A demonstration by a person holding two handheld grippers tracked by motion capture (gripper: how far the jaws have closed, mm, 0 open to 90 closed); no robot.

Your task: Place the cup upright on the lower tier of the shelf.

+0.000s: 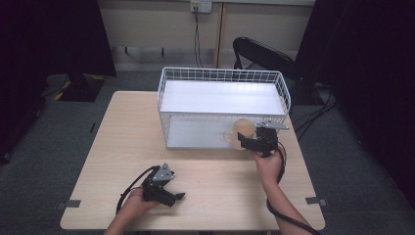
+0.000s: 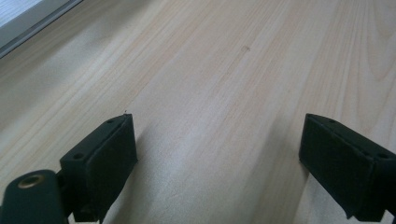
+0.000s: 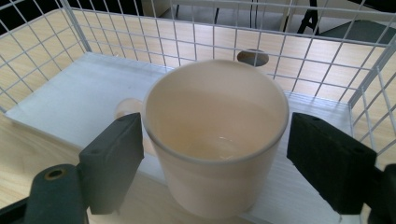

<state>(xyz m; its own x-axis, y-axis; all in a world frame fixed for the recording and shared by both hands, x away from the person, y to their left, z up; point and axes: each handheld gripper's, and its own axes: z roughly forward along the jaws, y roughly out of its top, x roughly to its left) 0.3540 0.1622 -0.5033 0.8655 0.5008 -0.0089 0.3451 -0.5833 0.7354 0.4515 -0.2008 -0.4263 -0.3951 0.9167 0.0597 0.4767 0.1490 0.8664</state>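
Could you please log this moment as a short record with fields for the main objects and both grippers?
surface: light wooden table
rack: white wire two-tier shelf, at the table's far side
cup: cream ceramic mug, upright at the lower tier's front right edge
right gripper: jaws open either side of the mug
left gripper: jaws open, over bare table

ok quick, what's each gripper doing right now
left gripper: open, holding nothing, over the table.
right gripper: open, fingers either side of the mug, not clamped.
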